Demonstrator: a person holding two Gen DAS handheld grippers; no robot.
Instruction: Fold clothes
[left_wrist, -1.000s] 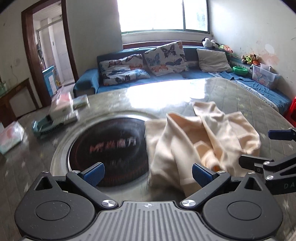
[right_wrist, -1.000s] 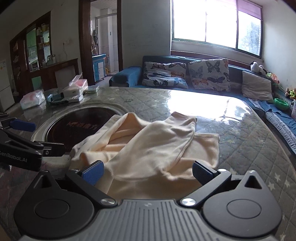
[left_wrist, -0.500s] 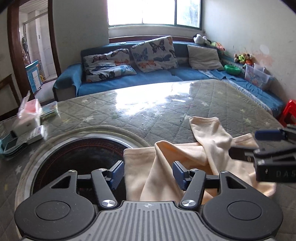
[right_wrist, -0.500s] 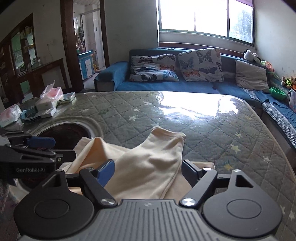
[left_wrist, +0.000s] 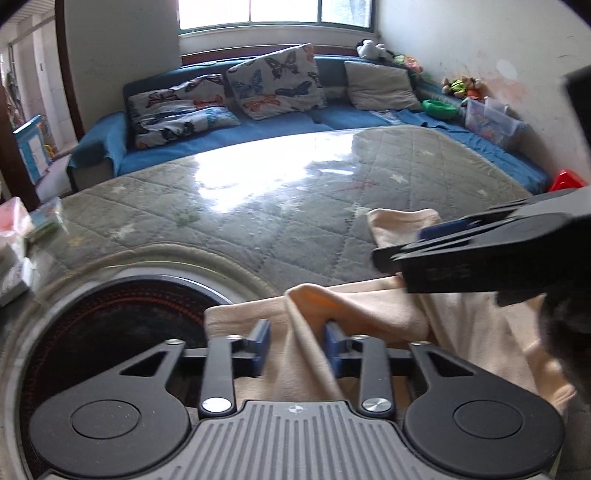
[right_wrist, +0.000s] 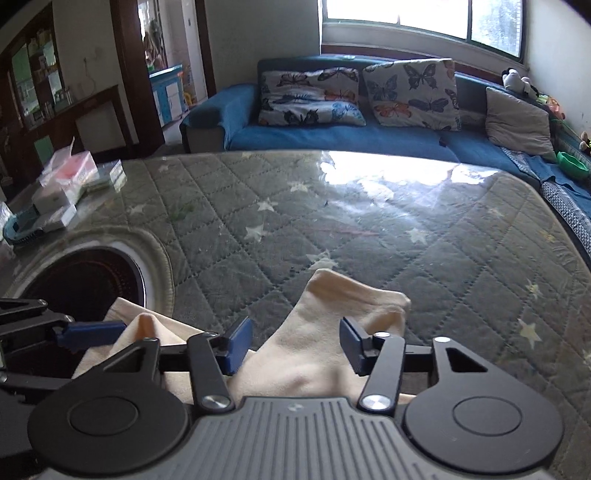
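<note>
A cream garment (left_wrist: 373, 314) lies crumpled at the near edge of a quilted table (left_wrist: 258, 214). My left gripper (left_wrist: 295, 349) sits low over its left part, jaws narrowed around a raised fold of the cloth but with a gap still showing. My right gripper (right_wrist: 293, 345) is over a sleeve-like part of the garment (right_wrist: 351, 306), jaws partly open with cloth between them. The right gripper also shows in the left wrist view (left_wrist: 476, 251), and the left gripper shows in the right wrist view (right_wrist: 88, 332).
A round dark cooktop (left_wrist: 110, 325) is set into the table under the garment's left edge. Boxes and packets (right_wrist: 66, 184) lie at the far left of the table. A blue sofa (right_wrist: 332, 129) with cushions stands behind the table.
Both grippers have dropped low and close to the garment, and both jaws have narrowed from wide open. The left jaws have closed in around a fold.
</note>
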